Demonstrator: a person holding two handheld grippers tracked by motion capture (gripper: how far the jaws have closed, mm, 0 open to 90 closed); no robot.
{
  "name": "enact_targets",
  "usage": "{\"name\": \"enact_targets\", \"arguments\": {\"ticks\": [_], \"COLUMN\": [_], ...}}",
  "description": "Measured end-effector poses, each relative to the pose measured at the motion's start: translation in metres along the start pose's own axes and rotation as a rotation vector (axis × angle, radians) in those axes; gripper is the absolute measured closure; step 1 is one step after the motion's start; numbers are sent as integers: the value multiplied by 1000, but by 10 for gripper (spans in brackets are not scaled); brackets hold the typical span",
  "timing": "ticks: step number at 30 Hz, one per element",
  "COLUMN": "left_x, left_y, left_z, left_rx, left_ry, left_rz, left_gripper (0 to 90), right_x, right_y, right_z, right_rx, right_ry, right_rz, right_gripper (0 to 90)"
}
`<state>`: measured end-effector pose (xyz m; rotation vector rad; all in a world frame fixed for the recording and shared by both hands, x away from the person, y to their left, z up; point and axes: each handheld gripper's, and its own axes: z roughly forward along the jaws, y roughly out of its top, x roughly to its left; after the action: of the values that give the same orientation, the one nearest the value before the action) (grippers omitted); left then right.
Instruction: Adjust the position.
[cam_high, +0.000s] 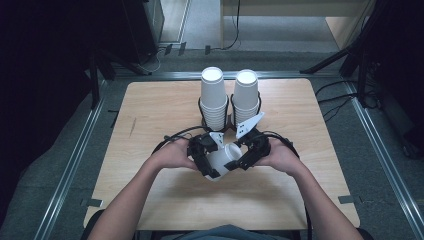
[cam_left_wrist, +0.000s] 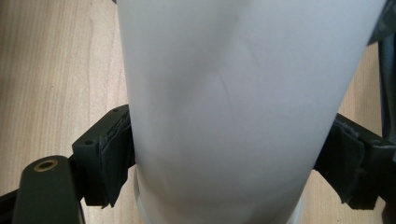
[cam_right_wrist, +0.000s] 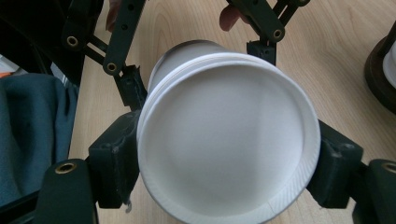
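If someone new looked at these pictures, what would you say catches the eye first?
First, the white paper cup held on its side low over the middle of the wooden table, with the left gripper and the right gripper both clamped on it. Next, the two tall stacks of upturned white cups standing side by side in black holders at the table's far edge. In the right gripper view, what may be a second rim shows just behind the cup's rim.

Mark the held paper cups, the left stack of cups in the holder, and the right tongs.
held paper cups (cam_right_wrist: 224, 149): right gripper view, on the wide flat end facing the camera.
left stack of cups (cam_high: 213, 92): high view, on the side wall.
right tongs (cam_high: 239, 161): high view, midway between the fingertips.
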<state>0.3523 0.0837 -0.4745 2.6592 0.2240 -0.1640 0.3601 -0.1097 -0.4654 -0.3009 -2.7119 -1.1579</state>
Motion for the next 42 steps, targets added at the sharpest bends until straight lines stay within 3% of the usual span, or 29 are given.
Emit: {"name": "enact_targets", "arguments": {"ticks": [6, 10, 23, 42], "left_x": [1, 2, 9, 16], "left_y": [-3, -4, -13, -30], "left_z": [-2, -3, -14, -25], "left_rx": [-39, -63, -200, -322], "left_ry": [-3, -6, -4, 15], "left_rz": [-5, -20, -74, -145], "left_gripper": [116, 0, 0, 0], "right_x": [1, 1, -1, -1], "right_y": [1, 0, -3, -10], "right_z": [-2, -4, -21, -38], "right_rx": [-11, -17, -49, -91], "right_ry": [-18, -30, -59, -95], "right_rz": [-17, -25, -13, 10], "right_gripper": [237, 237, 237, 236]}}
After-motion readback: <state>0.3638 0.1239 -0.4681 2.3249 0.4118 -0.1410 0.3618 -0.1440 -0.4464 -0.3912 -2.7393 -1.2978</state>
